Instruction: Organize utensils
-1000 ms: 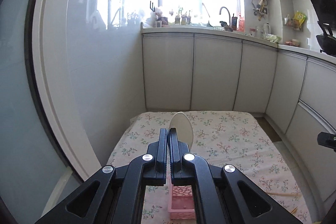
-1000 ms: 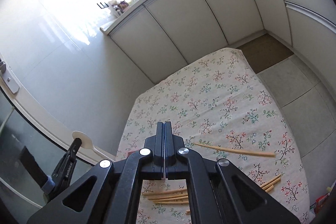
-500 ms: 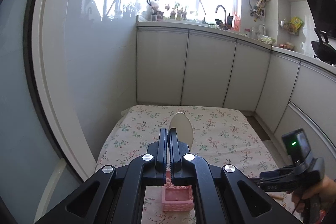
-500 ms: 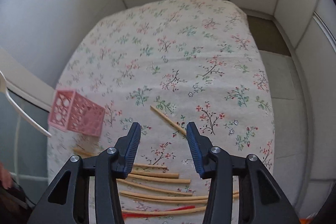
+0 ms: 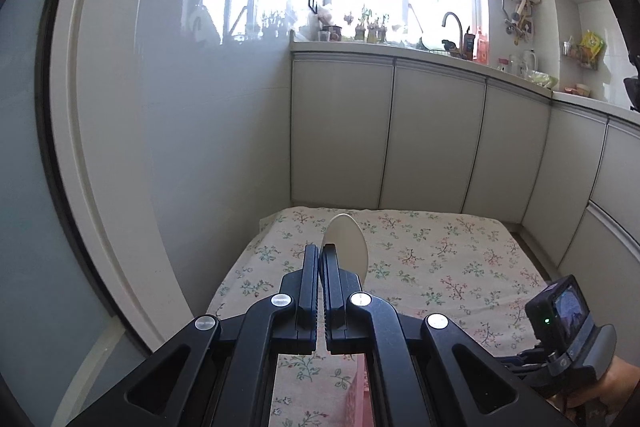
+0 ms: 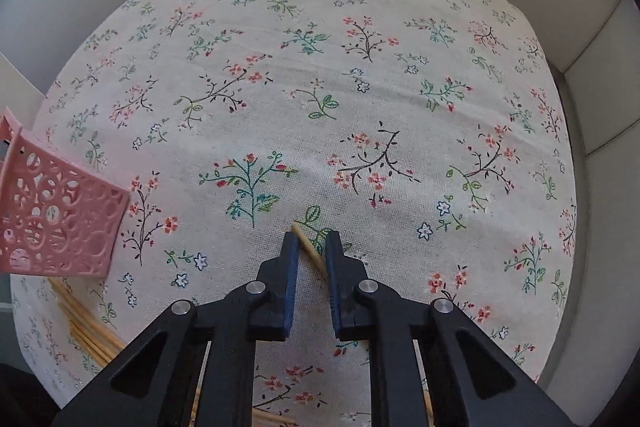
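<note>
My left gripper (image 5: 320, 251) is shut on a white plastic spoon (image 5: 347, 242), bowl pointing up and forward, held above the floral table. A pink perforated basket (image 5: 362, 393) shows just below and behind its fingers. My right gripper (image 6: 311, 241) is open, low over the tablecloth, its fingers on either side of a single wooden chopstick (image 6: 309, 247) that lies on the cloth. The pink basket (image 6: 56, 215) stands at the left in the right wrist view. Several more chopsticks (image 6: 86, 331) lie near the table's front left.
The floral tablecloth (image 6: 360, 75) covers the table. White cabinets (image 5: 432, 143) run behind and to the right. A glossy wall (image 5: 208, 131) is close on the left. The right hand-held unit (image 5: 568, 343) shows at the lower right of the left wrist view.
My right gripper has opened, tipped down and dropped to the table, straddling one chopstick. My left gripper keeps the spoon and has stayed above the basket.
</note>
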